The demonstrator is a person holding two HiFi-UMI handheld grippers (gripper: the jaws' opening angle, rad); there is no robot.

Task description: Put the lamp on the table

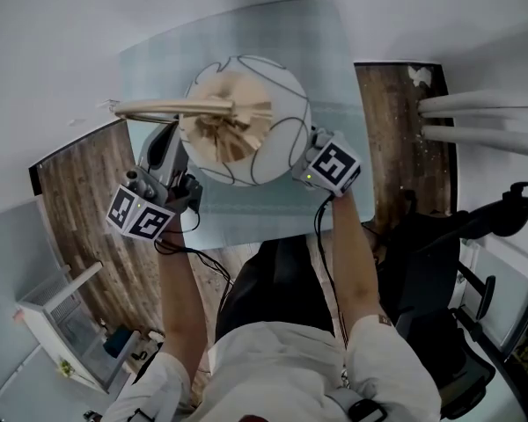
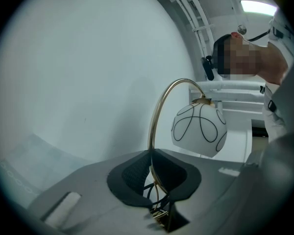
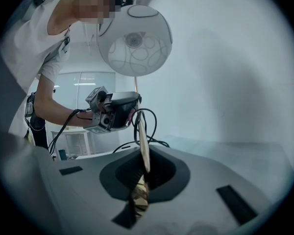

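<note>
Both left gripper (image 2: 154,180) and right gripper (image 3: 143,177) clamp the lamp (image 1: 277,117) between them.

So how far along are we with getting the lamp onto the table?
Done: the lamp is picked up, left gripper shut on its brass arm, right gripper shut on the edge of its wooden base. In hand: it hangs tilted over the table, base not flat. Left: turn it upright, set the base down, release both.

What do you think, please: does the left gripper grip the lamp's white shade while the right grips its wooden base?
Not the white shade: the left gripper view shows the left gripper shut on the curved brass stem. The right gripper does grip the wooden base.
</note>
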